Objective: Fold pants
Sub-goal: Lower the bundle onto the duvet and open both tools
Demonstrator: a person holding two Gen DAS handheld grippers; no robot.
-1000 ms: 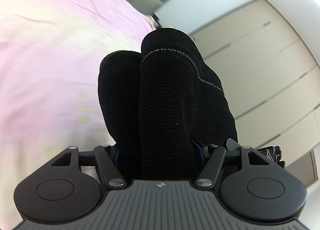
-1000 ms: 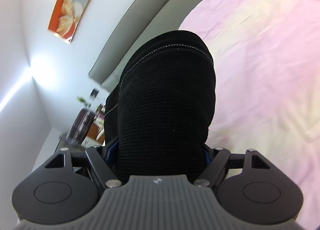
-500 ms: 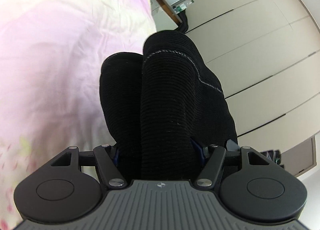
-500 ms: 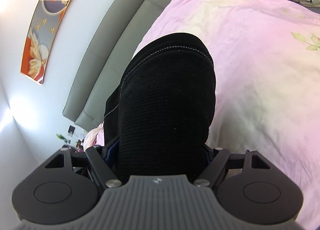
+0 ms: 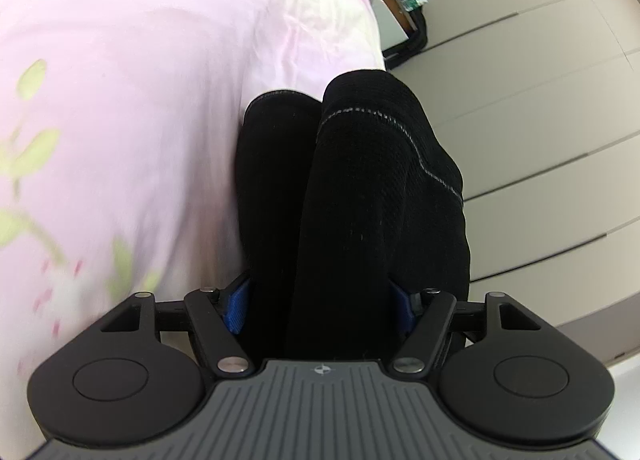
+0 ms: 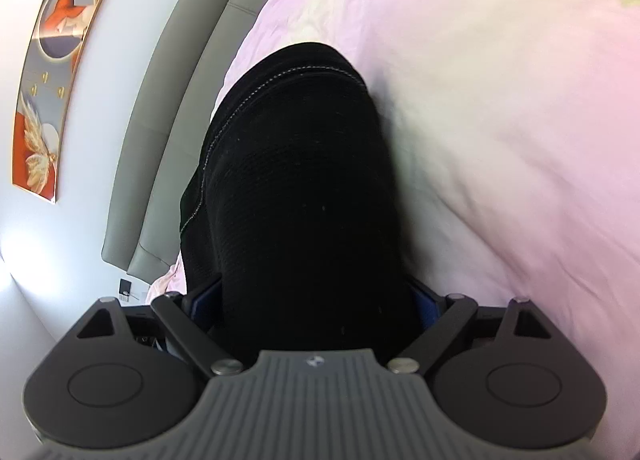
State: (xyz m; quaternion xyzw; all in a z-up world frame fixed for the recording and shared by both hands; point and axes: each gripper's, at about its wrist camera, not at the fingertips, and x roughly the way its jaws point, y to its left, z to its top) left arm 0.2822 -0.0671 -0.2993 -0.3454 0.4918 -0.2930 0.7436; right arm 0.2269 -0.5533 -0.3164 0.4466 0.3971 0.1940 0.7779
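The black pants [image 5: 360, 188] were held bunched above the pink bedsheet [image 5: 140, 80], clamped thickly by the left gripper [image 5: 320, 300] and right gripper [image 6: 316, 300], so layers could be let slip and the fold skewed.

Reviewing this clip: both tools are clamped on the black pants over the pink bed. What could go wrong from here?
1. The left tool grips a thick bunch of the black pants in two lobes; one layer may slip out, skewing the fold.
2. The right tool also holds bunched pants, so creases may get folded in.
3. The fabric fills both views, hiding where it will land on the pink bedsheet.
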